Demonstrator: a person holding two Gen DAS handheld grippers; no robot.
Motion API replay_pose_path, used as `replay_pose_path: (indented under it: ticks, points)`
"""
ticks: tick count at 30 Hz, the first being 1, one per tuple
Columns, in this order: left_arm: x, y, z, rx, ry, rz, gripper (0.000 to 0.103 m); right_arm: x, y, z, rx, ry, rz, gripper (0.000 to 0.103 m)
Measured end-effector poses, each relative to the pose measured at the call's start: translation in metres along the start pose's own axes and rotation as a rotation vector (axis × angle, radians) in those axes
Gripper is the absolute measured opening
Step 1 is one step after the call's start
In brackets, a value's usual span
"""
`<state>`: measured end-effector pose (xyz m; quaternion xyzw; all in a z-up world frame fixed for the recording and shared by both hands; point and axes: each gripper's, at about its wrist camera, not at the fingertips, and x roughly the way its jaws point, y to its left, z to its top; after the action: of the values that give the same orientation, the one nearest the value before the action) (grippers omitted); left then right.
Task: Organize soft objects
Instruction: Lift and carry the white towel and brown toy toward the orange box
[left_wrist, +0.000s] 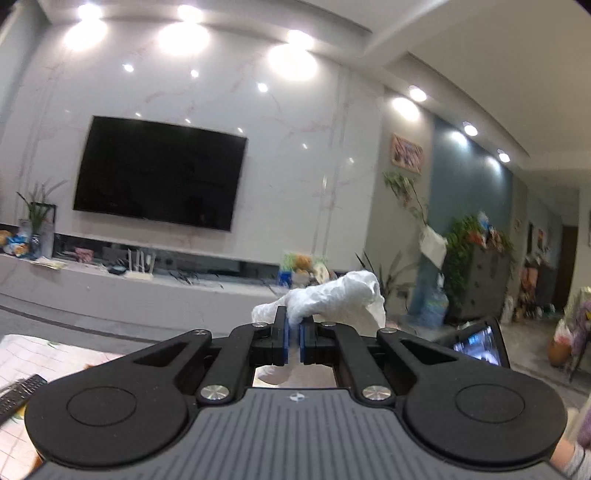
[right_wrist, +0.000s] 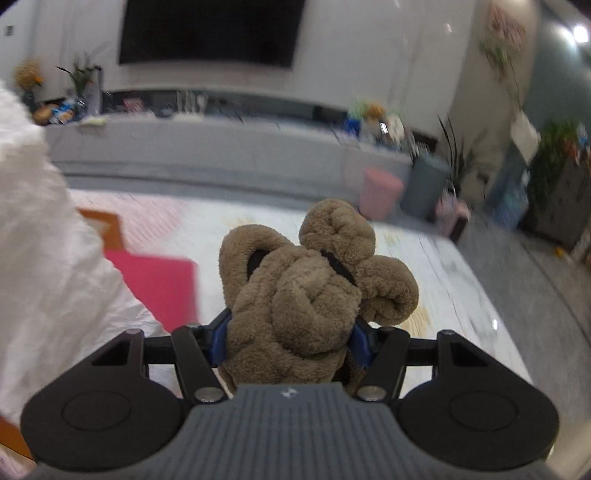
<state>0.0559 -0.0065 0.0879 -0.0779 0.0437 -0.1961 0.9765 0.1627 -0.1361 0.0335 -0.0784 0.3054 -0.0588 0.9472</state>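
While your left gripper (left_wrist: 294, 334) pinches white plastic bag (left_wrist: 332, 301), right gripper (right_wrist: 290, 341) clamps brown plush toy (right_wrist: 310, 288); bag hangs left, near toy.

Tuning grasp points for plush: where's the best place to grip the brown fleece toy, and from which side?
Grip the bulky knotted middle of the brown fleece toy, coming from the near side with one finger on each flank, as the right gripper does now. The centre is thick and compressible and fills the fingers; the rolled loops at the far end are floppy and would slip or unroll.
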Motion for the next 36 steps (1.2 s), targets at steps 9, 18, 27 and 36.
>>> replay_pose_path:
  ticks: [9,18,27,36]
  points:
    - [-0.032,0.028,0.019,-0.015,-0.116,0.159,0.005,-0.050,0.076,0.036,-0.060,-0.159,0.117,0.062]
    - [-0.062,0.061,0.020,0.133,-0.415,0.508,0.005,-0.062,0.142,0.078,-0.108,-0.214,0.197,0.062]
    - [-0.043,0.110,0.001,0.039,-0.286,0.301,0.005,-0.060,0.195,0.107,-0.163,-0.194,0.273,0.062]
    - [0.004,0.188,-0.039,-0.233,-0.019,0.108,0.005,-0.034,0.225,0.111,-0.174,-0.128,0.338,0.062]
